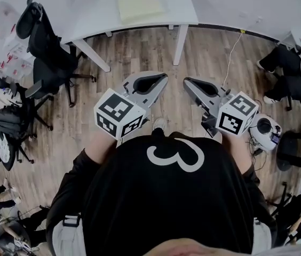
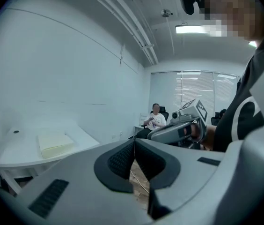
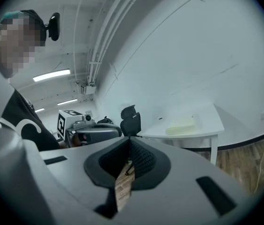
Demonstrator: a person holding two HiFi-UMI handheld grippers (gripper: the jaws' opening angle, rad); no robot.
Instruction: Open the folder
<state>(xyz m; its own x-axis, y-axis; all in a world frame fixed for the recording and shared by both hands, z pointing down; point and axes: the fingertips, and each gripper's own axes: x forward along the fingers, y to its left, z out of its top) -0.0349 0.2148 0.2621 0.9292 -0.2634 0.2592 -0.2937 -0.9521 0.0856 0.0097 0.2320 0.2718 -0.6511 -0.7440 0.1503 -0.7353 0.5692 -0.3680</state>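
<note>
A pale yellow folder lies closed and flat on the white table at the top of the head view, well ahead of both grippers. It also shows in the left gripper view as the folder and in the right gripper view as the folder. My left gripper and right gripper are held side by side in front of my chest, over the wooden floor. In each gripper's own view, the left gripper and the right gripper have their jaws together at the tips with nothing between them.
Black office chairs stand left of the table. A seated person and a white round device are at the right. A cable runs across the floor. Another seated person is at the far wall.
</note>
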